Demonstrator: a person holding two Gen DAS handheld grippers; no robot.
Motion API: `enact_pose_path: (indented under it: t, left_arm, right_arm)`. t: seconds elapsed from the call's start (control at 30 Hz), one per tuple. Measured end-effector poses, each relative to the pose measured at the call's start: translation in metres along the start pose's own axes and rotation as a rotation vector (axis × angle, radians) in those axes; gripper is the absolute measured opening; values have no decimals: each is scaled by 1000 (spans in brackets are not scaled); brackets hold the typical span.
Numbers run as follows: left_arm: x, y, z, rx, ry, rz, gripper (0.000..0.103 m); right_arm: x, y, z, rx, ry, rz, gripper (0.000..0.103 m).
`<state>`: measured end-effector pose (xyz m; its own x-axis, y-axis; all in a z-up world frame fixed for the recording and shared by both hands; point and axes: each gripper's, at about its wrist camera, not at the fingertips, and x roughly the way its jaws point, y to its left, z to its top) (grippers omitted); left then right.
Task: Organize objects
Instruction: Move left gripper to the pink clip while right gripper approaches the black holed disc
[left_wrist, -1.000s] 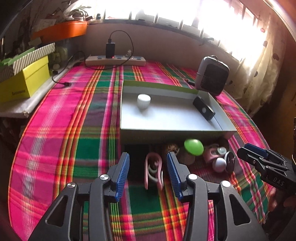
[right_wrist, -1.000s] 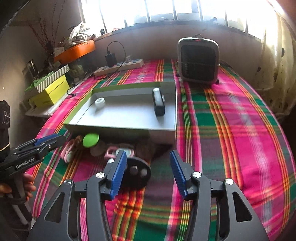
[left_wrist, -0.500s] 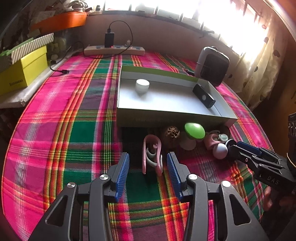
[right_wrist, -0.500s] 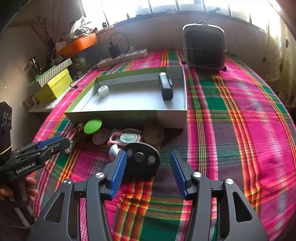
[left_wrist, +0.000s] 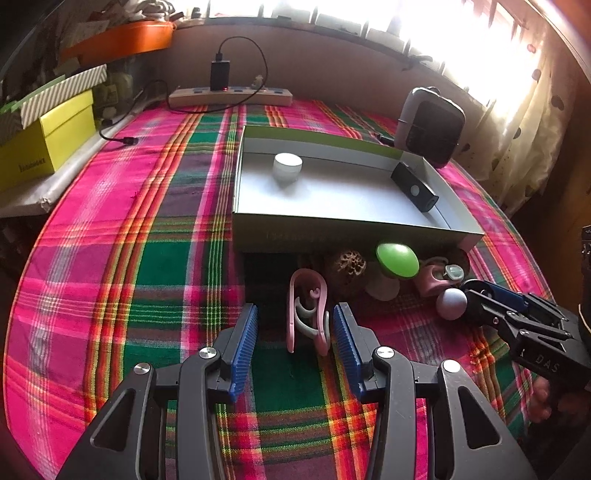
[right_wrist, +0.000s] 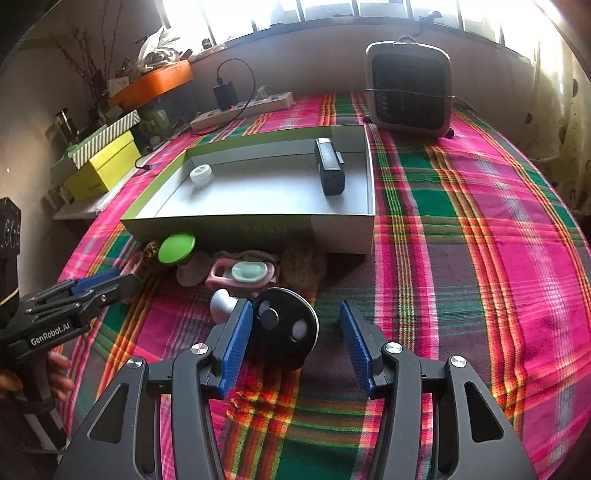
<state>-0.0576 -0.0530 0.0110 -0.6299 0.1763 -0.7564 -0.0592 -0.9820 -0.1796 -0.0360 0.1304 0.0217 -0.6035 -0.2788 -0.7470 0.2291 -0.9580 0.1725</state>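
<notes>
Here's the shallow open box (left_wrist: 343, 230) sitting on the plaid cloth (left_wrist: 122, 266), and everything is read off that box: inside it, a white cap (left_wrist: 287, 168) near the far left corner and a dark bar-shaped gadget (right_wrist: 328, 171) lying along the right wall. Just outside the near wall sits the unsorted pile, with a green-capped mushroom toy (left_wrist: 397, 260), a brown seed pod (left_wrist: 349, 264), a pink-and-mint piece (right_wrist: 245, 273) and a small lilac knob (left_wrist: 451, 302). The left gripper (left_wrist: 295, 345) hangs over a pink looped clip (left_wrist: 308, 314), jaws wide and clear of it on both sides, nothing held; the clip's long axis runs straight toward the box wall. It looks light, thin and springy, so I'd pinch it across the two side arms near the middle. The right gripper (right_wrist: 297, 336) also stands well open and empty, with a black round disc (right_wrist: 286, 326) between its pads, nearer the left one; whether that pad touches, I can't tell. The disc looks stiff, smooth and likely slippery, with no long axis, so it is best gripped square across its width.
</notes>
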Motion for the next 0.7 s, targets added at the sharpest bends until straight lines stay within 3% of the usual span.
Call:
enact_pose_path:
  t: [0.17,0.33,0.57,0.7]
  left_arm:
    - [3,-2,2,20,-7,22,41]
    - [5,-5,3,34,-11,45,41]
    - [6,-6,2,43,-20,53,40]
    - [6,-4,2,33,-23,59,35]
  right_arm:
    - [-2,-1,-1,-2,-3,-27,48]
    - [-5,-2,-3,-10,-11,-32,36]
    - [-6,-2,-4,-8,-11,-24,29]
    - [-7,-4,-4,0,-16,-25,28]
